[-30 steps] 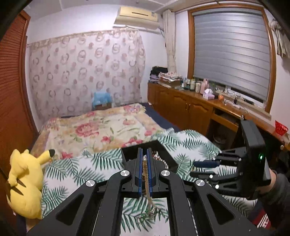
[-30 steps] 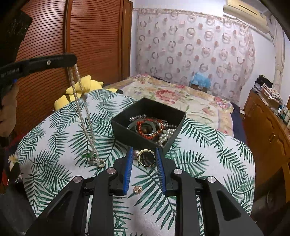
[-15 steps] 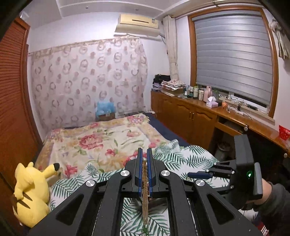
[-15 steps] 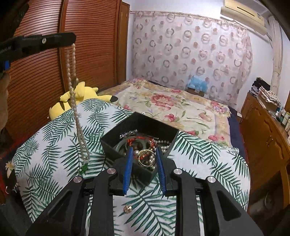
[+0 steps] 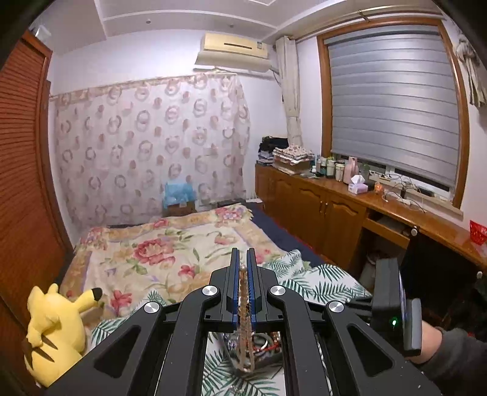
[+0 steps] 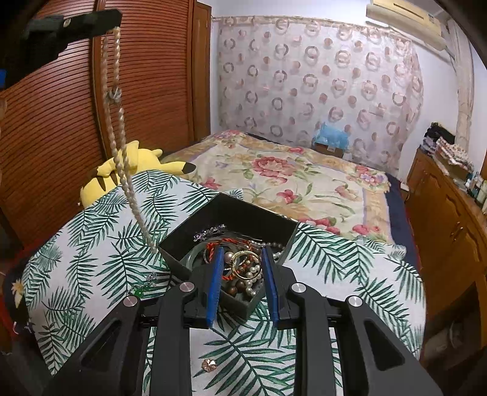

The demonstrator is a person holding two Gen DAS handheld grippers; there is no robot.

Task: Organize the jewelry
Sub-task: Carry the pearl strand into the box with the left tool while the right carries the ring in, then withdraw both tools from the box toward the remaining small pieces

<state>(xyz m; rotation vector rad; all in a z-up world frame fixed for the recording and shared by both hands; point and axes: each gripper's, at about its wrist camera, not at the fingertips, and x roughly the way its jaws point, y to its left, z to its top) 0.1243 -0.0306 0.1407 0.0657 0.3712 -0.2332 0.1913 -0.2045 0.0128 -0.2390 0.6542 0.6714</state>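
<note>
My left gripper (image 5: 242,274) is shut on a long pearl necklace (image 5: 243,319), which hangs down over the black jewelry box (image 5: 261,350). In the right wrist view the left gripper (image 6: 112,21) is high at the upper left and the necklace (image 6: 121,158) dangles beside the box's left corner, its green pendant (image 6: 140,291) on the cloth. My right gripper (image 6: 240,265) is shut on a gold ring (image 6: 245,263) and holds it above the black box (image 6: 231,213), which holds several beads and bracelets.
The box sits on a palm-leaf tablecloth (image 6: 100,243). A small pink gem (image 6: 209,364) lies on the cloth near me. A yellow plush (image 6: 131,164) lies at the left, a flowered bed (image 6: 289,176) behind, wooden cabinets (image 5: 319,213) at the right.
My left gripper has risen, lifting the pearl necklace off the cloth toward the box. My right gripper has moved forward with the gold ring from in front of the box to above it.
</note>
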